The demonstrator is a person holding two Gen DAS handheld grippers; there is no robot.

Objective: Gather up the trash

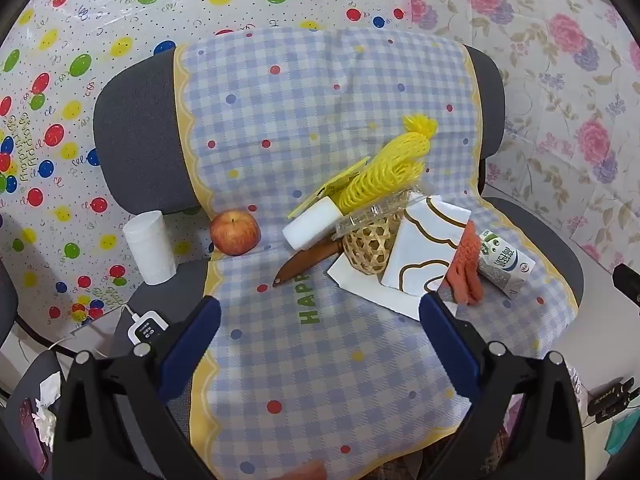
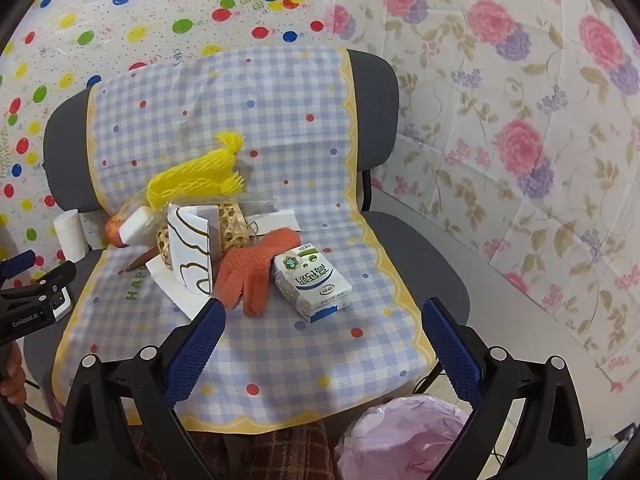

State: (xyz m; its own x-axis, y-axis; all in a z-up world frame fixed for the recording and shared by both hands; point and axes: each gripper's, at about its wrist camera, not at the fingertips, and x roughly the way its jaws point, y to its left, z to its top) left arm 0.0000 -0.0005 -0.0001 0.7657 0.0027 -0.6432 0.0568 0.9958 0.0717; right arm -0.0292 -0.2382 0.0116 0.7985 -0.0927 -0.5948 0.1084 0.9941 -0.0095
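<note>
Both tools, the left tool (image 1: 320,312) and the right tool (image 2: 324,312), are standing fully open and holding nothing above the chair seat's front edge. Near the seat's right edge, a milk carton (image 2: 314,286) is lying, touching an orange glove (image 2: 250,276).

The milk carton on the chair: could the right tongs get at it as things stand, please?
Probably yes. The milk carton lies in the open on the checked cloth, just ahead of the open right tongs. Only the orange glove sits close on its left.
</note>
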